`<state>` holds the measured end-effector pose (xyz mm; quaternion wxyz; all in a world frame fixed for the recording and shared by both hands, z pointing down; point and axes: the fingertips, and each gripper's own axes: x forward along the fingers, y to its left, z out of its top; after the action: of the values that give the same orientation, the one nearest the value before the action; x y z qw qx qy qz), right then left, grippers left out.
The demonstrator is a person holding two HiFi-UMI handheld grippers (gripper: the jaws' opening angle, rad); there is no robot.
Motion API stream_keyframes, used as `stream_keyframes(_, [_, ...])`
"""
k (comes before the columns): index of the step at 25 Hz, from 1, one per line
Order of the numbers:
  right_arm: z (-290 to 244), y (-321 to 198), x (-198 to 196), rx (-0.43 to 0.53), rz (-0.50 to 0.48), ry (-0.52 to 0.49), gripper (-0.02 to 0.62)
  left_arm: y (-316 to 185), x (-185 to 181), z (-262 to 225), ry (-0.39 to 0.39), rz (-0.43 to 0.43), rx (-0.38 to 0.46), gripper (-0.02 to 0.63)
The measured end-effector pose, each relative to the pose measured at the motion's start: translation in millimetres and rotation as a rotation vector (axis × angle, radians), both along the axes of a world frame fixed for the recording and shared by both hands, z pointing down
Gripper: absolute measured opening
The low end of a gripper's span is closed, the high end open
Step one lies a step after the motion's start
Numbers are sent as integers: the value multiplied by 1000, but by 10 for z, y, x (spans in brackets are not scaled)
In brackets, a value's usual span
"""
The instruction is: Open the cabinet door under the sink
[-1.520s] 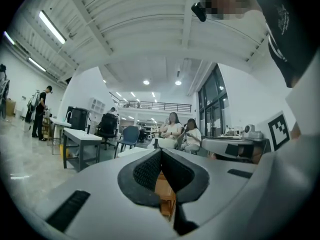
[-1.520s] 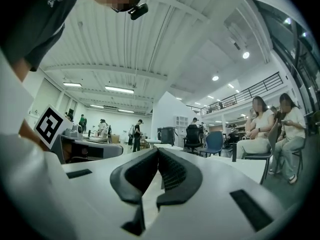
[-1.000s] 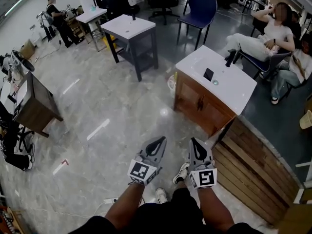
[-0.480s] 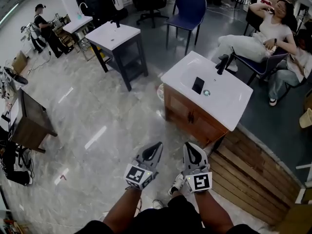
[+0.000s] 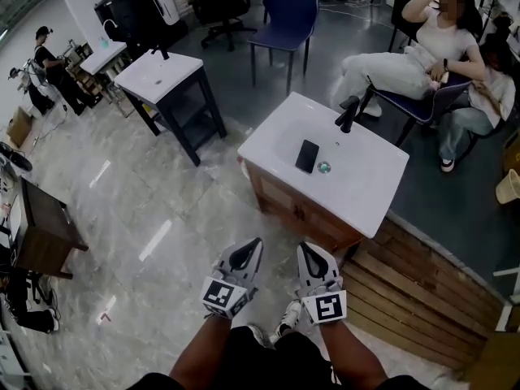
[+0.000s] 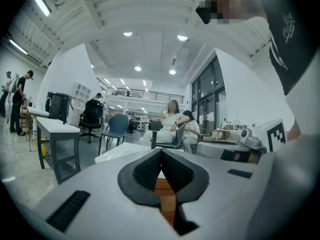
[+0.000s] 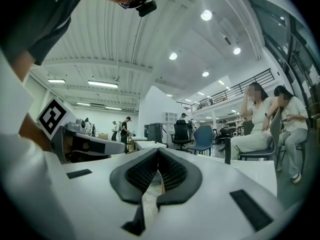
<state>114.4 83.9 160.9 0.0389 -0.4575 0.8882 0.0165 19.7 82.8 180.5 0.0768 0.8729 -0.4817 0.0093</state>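
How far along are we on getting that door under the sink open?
Done: nothing yet; the wooden cabinet under the white sink shows its doors closed. In hand: the left claw and right claw are both shut and empty, held side by side short of the cabinet front. Left: reach a door's handle, grip it, and pull the door open.

Grey marble floor (image 5: 162, 189), blue chair (image 5: 289, 10), round ceiling lights (image 7: 172, 56)
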Motion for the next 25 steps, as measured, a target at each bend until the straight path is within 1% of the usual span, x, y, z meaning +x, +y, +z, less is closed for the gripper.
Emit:
stream_keyframes(4, [115,-214,4,-8,21,-6,25,-254,17,70,19,16,-5,23])
stream_keyframes(9, [211,-524,-133,-22,80,16,25,-601,-108,319,19,85,-35,23])
stream_keyframes(11, [259,-672,-207,-43,110,26,25,-749,-172,391,19,119,-56,23])
stream_keyframes(14, [365,-901,-312,-83,159,52,24,-1017,-279,379,23,174,-37,23])
stream_keyframes(19, [536,-1185,-472,-129,267,41,25,-1399,-518,517,41,247,-47,23])
stream_keyframes(22, [663,-1303,-567,-143,306,25,25,-1579,-620,718,28,271,-68,22])
stream_keyframes(25, [809,-1474,-530,-141,323,13,25,-1758,-586,916,20,272,-78,23])
